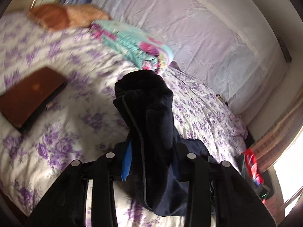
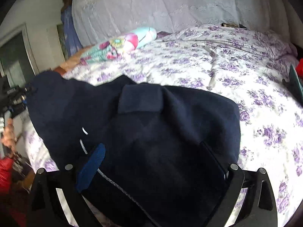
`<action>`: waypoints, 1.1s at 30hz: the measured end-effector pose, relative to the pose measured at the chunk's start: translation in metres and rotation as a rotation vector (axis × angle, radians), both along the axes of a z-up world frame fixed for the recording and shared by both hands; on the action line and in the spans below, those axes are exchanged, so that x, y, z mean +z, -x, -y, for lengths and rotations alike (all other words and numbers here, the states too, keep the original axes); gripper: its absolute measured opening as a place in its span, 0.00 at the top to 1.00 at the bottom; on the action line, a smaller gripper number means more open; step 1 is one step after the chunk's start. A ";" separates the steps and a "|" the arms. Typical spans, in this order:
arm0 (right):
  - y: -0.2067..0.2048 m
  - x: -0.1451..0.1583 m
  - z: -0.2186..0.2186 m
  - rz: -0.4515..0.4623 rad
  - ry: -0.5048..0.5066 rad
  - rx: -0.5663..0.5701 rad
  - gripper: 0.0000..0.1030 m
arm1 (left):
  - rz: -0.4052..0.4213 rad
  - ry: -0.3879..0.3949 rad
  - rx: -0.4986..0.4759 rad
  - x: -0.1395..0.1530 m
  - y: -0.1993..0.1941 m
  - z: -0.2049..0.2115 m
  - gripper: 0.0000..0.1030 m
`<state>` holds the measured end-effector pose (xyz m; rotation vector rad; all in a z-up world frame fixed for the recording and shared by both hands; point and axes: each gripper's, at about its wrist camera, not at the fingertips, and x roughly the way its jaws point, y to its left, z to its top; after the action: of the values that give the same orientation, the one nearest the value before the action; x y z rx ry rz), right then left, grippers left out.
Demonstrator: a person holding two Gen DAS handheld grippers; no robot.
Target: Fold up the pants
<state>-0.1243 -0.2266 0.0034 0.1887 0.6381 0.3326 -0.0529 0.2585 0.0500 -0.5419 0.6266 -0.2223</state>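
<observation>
Between the closed left gripper's (image 1: 151, 151) jaws the navy pants (image 1: 149, 117) bunch, also draped across the wide-open right gripper (image 2: 153, 162).

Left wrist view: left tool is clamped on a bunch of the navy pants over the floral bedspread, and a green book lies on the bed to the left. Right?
Not quite. The book is brown, not green, as the left wrist view shows. The rest holds: the left tool grips the navy pants over the floral bedspread.
</observation>
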 end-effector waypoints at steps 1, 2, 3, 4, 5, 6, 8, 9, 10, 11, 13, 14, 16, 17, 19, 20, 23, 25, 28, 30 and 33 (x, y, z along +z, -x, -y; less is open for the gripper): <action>0.007 0.005 0.015 0.039 -0.031 -0.051 0.04 | 0.019 -0.036 -0.012 0.009 0.002 0.011 0.69; 0.013 0.009 0.029 0.066 -0.033 -0.114 0.04 | 0.040 -0.072 -0.027 0.019 0.003 0.022 0.69; 0.020 0.013 0.041 0.089 -0.020 -0.186 0.04 | 0.066 -0.109 -0.047 0.029 0.005 0.036 0.69; 0.025 0.015 0.057 0.108 -0.009 -0.262 0.04 | 0.104 -0.159 -0.076 0.042 0.007 0.056 0.69; 0.029 0.014 0.072 0.111 -0.008 -0.321 0.04 | 0.135 -0.200 -0.103 0.052 0.009 0.074 0.69; 0.031 0.011 0.087 0.096 -0.022 -0.365 0.04 | 0.169 -0.237 -0.136 0.061 0.012 0.094 0.70; 0.033 -0.002 0.116 0.039 -0.119 -0.412 0.04 | 0.230 -0.293 -0.230 0.076 0.018 0.141 0.70; 0.035 -0.011 0.129 0.014 -0.206 -0.416 0.04 | 0.252 -0.310 -0.281 0.080 0.022 0.164 0.70; 0.036 -0.020 0.142 -0.008 -0.301 -0.418 0.04 | 0.273 -0.327 -0.355 0.081 0.026 0.196 0.70; 0.039 -0.023 0.151 -0.003 -0.366 -0.421 0.04 | 0.281 -0.331 -0.401 0.078 0.028 0.216 0.70; 0.043 -0.024 0.160 0.036 -0.413 -0.428 0.04 | 0.270 -0.342 -0.545 0.058 0.040 0.271 0.70; 0.044 -0.024 0.162 0.034 -0.421 -0.430 0.04 | 0.252 -0.362 -0.612 0.043 0.044 0.296 0.70; 0.042 -0.025 0.160 0.027 -0.416 -0.424 0.04 | 0.171 -0.484 -0.721 -0.008 0.057 0.347 0.68; 0.041 -0.024 0.158 0.031 -0.411 -0.415 0.04 | 0.123 -0.524 -0.744 -0.027 0.061 0.358 0.65; 0.042 -0.025 0.158 0.035 -0.414 -0.396 0.04 | 0.106 -0.542 -0.745 -0.053 0.071 0.357 0.62; 0.042 -0.025 0.159 0.038 -0.417 -0.394 0.04 | 0.130 -0.552 -0.737 -0.052 0.076 0.353 0.55; 0.041 -0.024 0.158 0.040 -0.411 -0.389 0.04 | 0.152 -0.491 -0.734 -0.031 0.082 0.330 0.22; 0.042 -0.021 0.155 0.046 -0.392 -0.388 0.04 | 0.193 -0.450 -0.653 -0.009 0.083 0.305 0.13; 0.038 -0.007 0.140 0.046 -0.293 -0.394 0.04 | 0.201 -0.412 -0.517 0.010 0.068 0.267 0.09; 0.038 0.018 0.113 0.111 -0.172 -0.341 0.04 | 0.156 -0.390 -0.451 0.012 0.054 0.248 0.09; 0.042 0.056 0.055 0.252 0.044 -0.235 0.04 | 0.066 -0.408 -0.410 -0.005 0.039 0.236 0.09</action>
<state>-0.1658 -0.2817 0.0595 0.1741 0.3693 0.1126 -0.0920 0.0229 0.0452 -0.0081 0.6930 -0.4836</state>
